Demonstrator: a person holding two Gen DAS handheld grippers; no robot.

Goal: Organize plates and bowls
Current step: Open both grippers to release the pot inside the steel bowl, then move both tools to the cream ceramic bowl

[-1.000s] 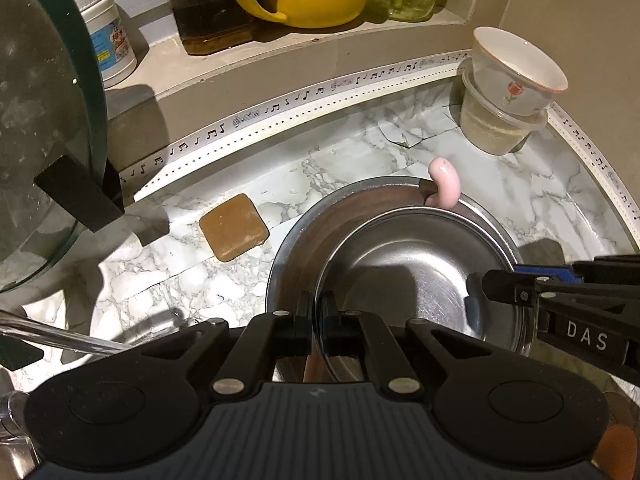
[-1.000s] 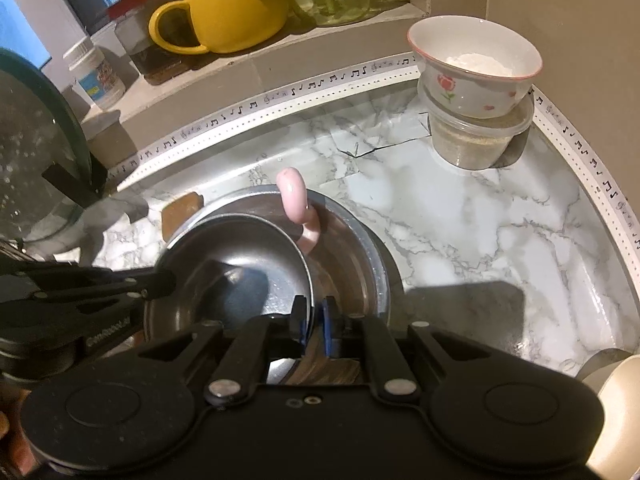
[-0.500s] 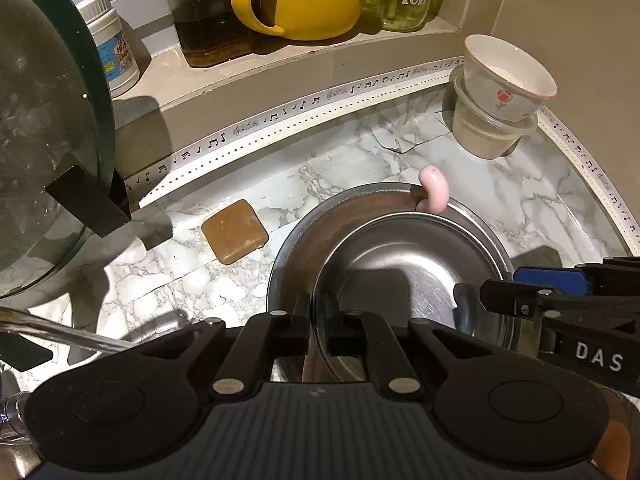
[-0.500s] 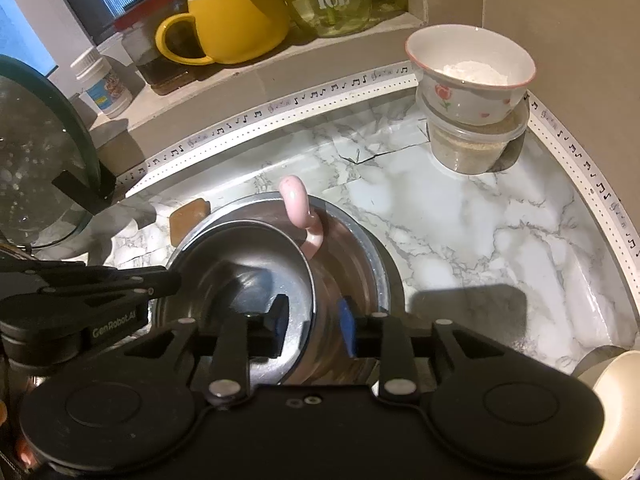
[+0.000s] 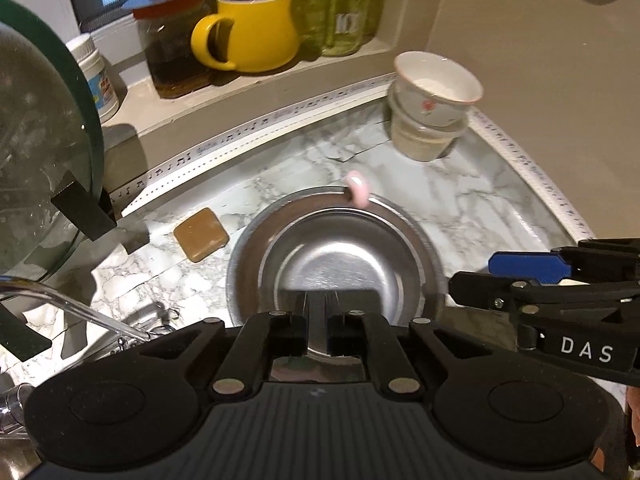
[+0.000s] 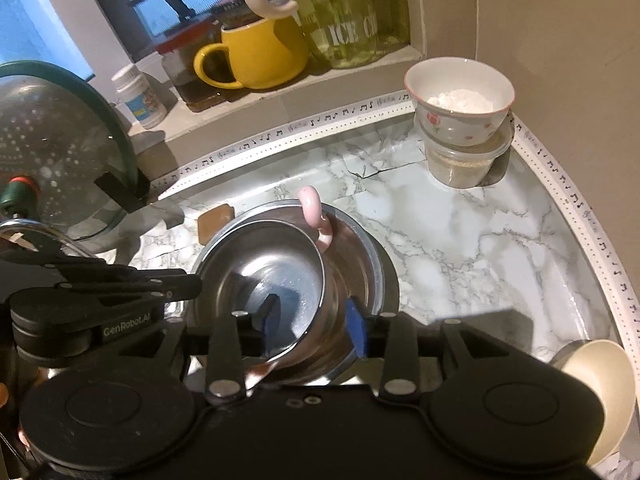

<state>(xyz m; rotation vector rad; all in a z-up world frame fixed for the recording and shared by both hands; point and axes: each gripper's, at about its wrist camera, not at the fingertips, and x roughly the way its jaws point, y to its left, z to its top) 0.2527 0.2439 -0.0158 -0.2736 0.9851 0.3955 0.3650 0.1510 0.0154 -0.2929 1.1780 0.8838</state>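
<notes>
A small steel bowl (image 5: 340, 264) sits nested inside a larger steel bowl (image 5: 248, 248) on the marble counter. My left gripper (image 5: 319, 320) is shut on the near rim of the small bowl. My right gripper (image 6: 312, 320) is open, its blue pads either side of the small bowl's rim (image 6: 264, 272), apart from it; it also shows at the right of the left wrist view (image 5: 520, 276). A pink hook-shaped handle (image 6: 316, 216) hangs over the far rim of the larger bowl (image 6: 360, 256).
A floral ceramic bowl (image 6: 460, 104) sits on a plastic tub (image 6: 464, 164) in the back right corner. A glass lid (image 5: 36, 152) stands at left. A brown sponge (image 5: 201, 234), a yellow mug (image 5: 252, 32), jars, and a cream bowl (image 6: 600, 392) at right.
My right gripper has opened and let go of the small bowl's rim. Both grippers have pulled back and risen. The small bowl now sits lower and more centred in the larger bowl.
</notes>
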